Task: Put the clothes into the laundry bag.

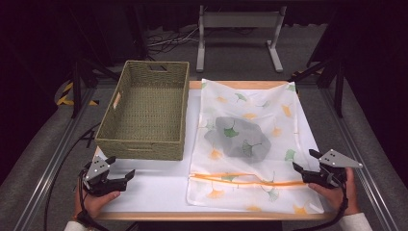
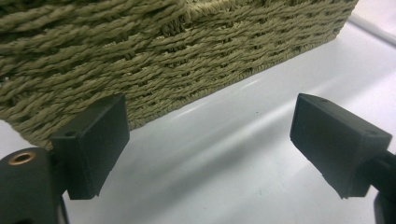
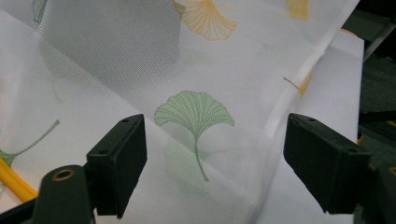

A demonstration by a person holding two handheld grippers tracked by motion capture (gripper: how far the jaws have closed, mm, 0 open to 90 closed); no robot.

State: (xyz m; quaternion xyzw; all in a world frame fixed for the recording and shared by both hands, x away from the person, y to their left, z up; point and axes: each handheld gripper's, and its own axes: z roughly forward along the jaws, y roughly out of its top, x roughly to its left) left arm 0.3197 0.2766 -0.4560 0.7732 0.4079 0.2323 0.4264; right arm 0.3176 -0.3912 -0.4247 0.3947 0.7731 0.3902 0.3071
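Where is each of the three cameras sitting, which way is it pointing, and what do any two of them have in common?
High view: above the person's side, looking forward and down on the white table; both hands, left gripper and right gripper show.
Left gripper view: rides the left gripper, facing the woven olive-green basket; its open black jaws show.
Right gripper view: rides the right gripper, facing the white mesh bag with ginkgo-leaf print; its open jaws show.
Shared: basket in high and left views; bag in high and right views.
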